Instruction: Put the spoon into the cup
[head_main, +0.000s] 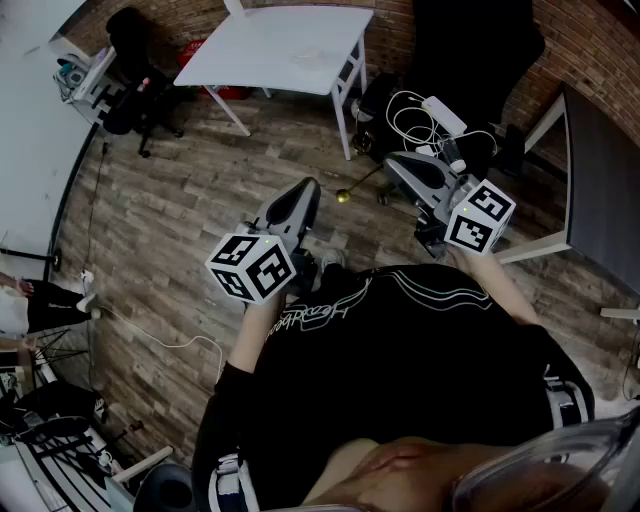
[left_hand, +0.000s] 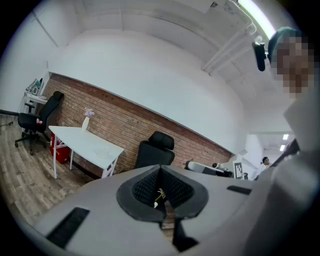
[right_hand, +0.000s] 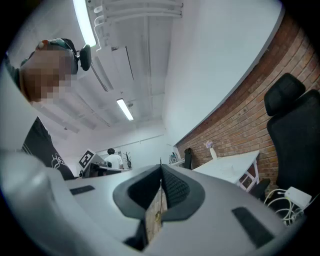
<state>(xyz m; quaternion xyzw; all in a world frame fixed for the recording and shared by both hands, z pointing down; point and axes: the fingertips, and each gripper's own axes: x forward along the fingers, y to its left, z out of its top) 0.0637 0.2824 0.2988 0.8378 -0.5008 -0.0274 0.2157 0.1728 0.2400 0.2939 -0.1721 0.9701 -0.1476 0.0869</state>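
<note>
I see no spoon and no cup that I can make out in any view. Something small and pale (head_main: 308, 57) lies on the white table (head_main: 250, 50) far ahead; I cannot tell what it is. My left gripper (head_main: 305, 192) is held in front of the person's chest, above the wooden floor, jaws together and nothing between them. My right gripper (head_main: 397, 162) is held the same way to the right, also shut and empty. In the left gripper view the left gripper (left_hand: 160, 171) points at the table (left_hand: 85, 141). In the right gripper view the right gripper (right_hand: 161, 168) tilts up toward the ceiling.
A black office chair (head_main: 470, 50) stands by the brick wall, with white cables and a power strip (head_main: 430, 115) on the floor before it. A small gold object (head_main: 343, 196) lies on the floor. A dark table (head_main: 600, 190) is at right, another chair (head_main: 135, 70) at left.
</note>
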